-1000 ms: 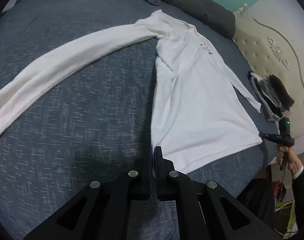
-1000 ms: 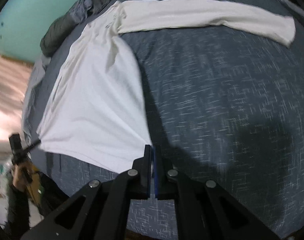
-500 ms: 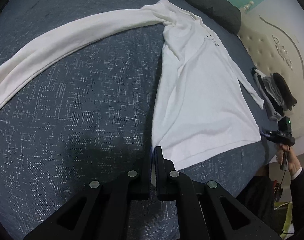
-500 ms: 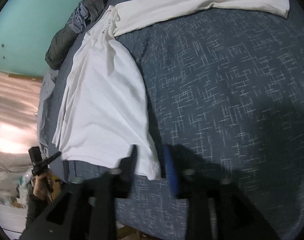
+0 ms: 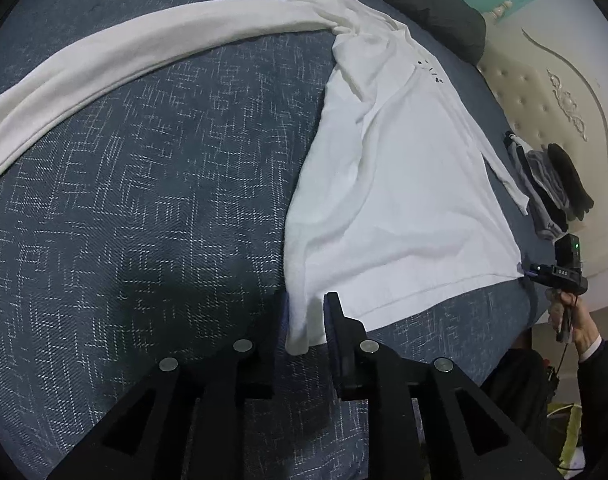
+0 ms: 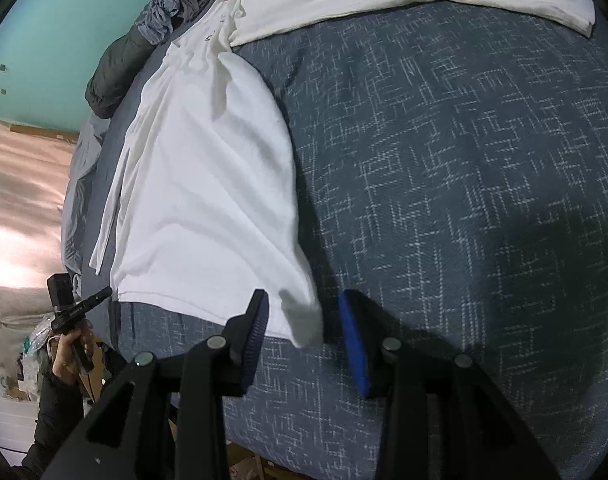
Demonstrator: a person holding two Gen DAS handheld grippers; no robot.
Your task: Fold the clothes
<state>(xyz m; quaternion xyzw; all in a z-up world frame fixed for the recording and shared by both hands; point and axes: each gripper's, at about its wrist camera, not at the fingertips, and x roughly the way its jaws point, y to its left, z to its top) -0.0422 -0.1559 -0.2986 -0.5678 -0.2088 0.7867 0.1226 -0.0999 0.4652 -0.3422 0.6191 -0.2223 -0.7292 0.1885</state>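
Note:
A white long-sleeved shirt (image 5: 392, 184) lies flat on the blue-grey bed cover (image 5: 144, 200), with one sleeve (image 5: 144, 52) stretched far to the left. In the left wrist view my left gripper (image 5: 306, 300) is low over the hem's near corner. Its jaws are opening, and the cloth sits loose between them, clear of one pad. In the right wrist view my right gripper (image 6: 304, 300) stands open around the other hem corner (image 6: 300, 320), which rests on the bed. The other sleeve (image 6: 404, 0) stretches off to the right.
A dark rolled duvet (image 5: 424, 8) lies along the far edge of the bed. Folded dark clothes (image 5: 552, 184) are piled near the cream headboard (image 5: 544, 92). Each view shows the other gripper in a person's hand (image 5: 576, 320) at the bed's near edge.
Both grippers were shut on the hem corners and have parted their jaws, the right one first. The corners now lie on the bed. My left gripper has sunk toward the cover.

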